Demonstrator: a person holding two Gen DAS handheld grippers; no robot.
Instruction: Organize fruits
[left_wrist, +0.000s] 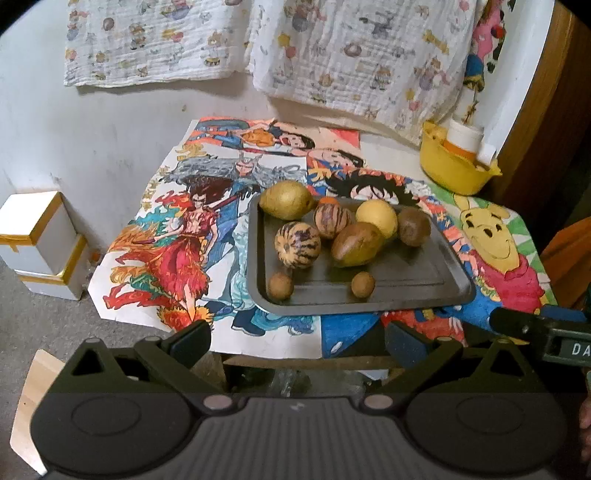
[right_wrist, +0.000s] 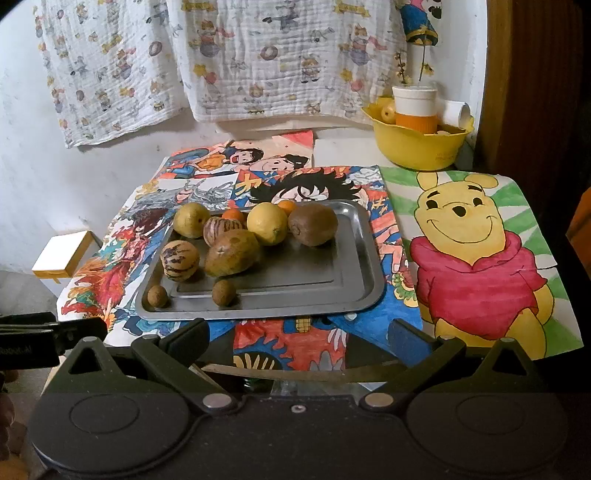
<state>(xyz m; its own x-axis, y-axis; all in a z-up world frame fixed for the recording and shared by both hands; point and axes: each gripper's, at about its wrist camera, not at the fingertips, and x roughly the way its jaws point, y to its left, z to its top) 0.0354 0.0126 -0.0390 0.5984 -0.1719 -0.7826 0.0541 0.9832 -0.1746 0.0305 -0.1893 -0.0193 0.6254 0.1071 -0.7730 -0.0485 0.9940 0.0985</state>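
Note:
A metal tray (left_wrist: 424, 284) (right_wrist: 332, 273) lies on a table covered with cartoon drawings. It holds several fruits: two striped melons (left_wrist: 297, 243) (right_wrist: 180, 260), a brownish mango (left_wrist: 356, 244) (right_wrist: 231, 257), a yellow lemon (left_wrist: 376, 218) (right_wrist: 266, 223), a kiwi (left_wrist: 413, 226) (right_wrist: 312, 224), a yellow-green fruit (left_wrist: 286, 199) (right_wrist: 191, 219) at the tray's far left corner, two small brown round fruits (left_wrist: 362, 283) (right_wrist: 224, 292), and orange fruit (right_wrist: 234, 214) behind. My left gripper (left_wrist: 297, 341) and my right gripper (right_wrist: 301, 341) both stand open before the table's near edge, holding nothing.
A yellow bowl (left_wrist: 454, 173) (right_wrist: 417, 147) with a white and orange cup (right_wrist: 414, 107) stands at the back right corner. White boxes with yellow tape (left_wrist: 37, 236) sit on the floor at left. Printed cloths hang on the wall. A wooden panel borders the right.

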